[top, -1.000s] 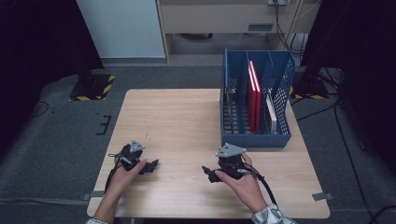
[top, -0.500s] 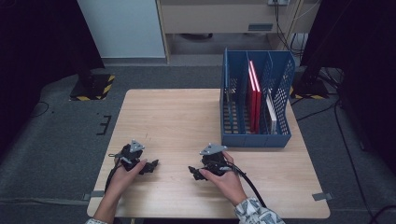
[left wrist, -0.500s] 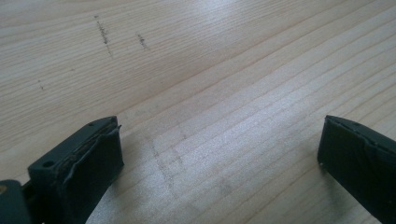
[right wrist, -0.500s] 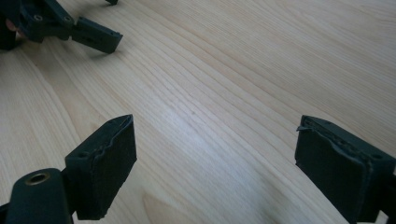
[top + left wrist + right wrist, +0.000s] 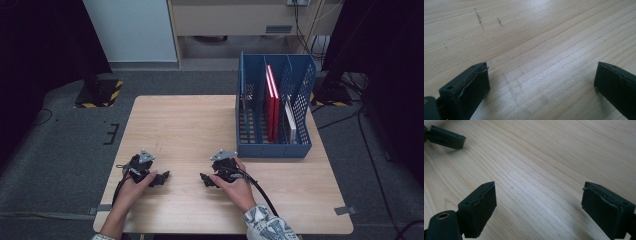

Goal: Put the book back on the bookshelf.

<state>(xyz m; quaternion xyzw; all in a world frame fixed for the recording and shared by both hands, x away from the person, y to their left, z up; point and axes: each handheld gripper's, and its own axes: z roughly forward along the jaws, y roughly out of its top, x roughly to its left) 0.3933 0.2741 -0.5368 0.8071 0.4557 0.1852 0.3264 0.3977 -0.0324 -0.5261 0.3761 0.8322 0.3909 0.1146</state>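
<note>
Right tongs shifted left across table, agape, pointing left.

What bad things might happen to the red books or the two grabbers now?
1. The right gripper and left gripper point at each other, low over the table, both open and empty; moved closer, their jaws might bump.
2. The red books stand upright in the blue rack; a clumsy reach could tip them or push the rack.

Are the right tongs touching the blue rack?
Apart. The high view shows bare table between the right tongs and the blue rack.
</note>
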